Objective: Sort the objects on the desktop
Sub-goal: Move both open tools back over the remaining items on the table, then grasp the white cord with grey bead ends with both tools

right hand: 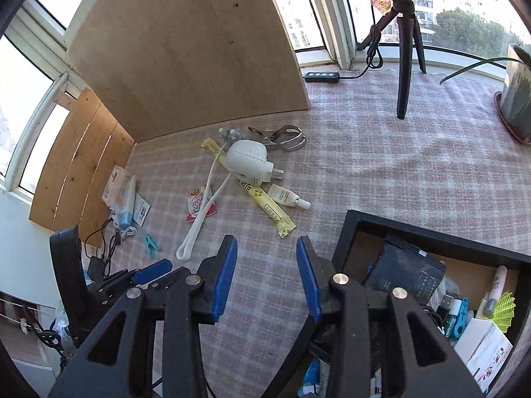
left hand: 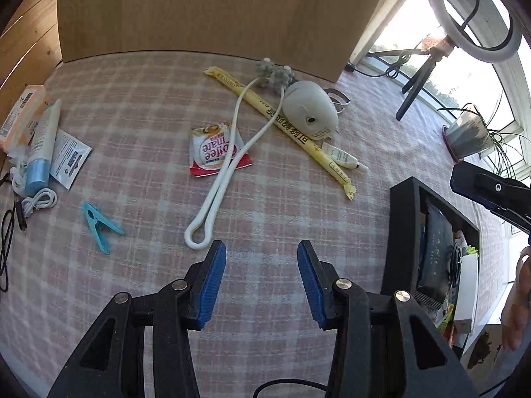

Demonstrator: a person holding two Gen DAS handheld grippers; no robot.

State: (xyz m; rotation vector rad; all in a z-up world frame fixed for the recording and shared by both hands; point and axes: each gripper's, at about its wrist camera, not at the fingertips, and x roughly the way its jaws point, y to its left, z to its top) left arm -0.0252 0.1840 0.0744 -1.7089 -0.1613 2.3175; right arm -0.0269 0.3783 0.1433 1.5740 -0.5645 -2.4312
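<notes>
My left gripper [left hand: 261,258] is open and empty above the checked tablecloth, just short of the loop end of a white massager [left hand: 219,185]. The massager lies over a Coffee mate sachet [left hand: 214,151] and a long yellow packet [left hand: 298,129]. A white plug-in device [left hand: 310,109], a small tube [left hand: 343,159] and a blue clothespin [left hand: 99,224] lie around. My right gripper [right hand: 267,255] is open and empty beside the black box [right hand: 351,229], which holds several items. The same massager [right hand: 199,219], device [right hand: 247,161] and yellow packet [right hand: 268,209] show in the right wrist view.
At the left lie a blue-capped tube [left hand: 43,146], an orange box [left hand: 21,112], a white sachet [left hand: 69,159] and a coiled cable [left hand: 38,199]. A brown board [left hand: 205,13] stands behind. A metal clip [right hand: 282,137], a tripod [right hand: 406,49] and a plant pot [right hand: 517,99] stand farther back.
</notes>
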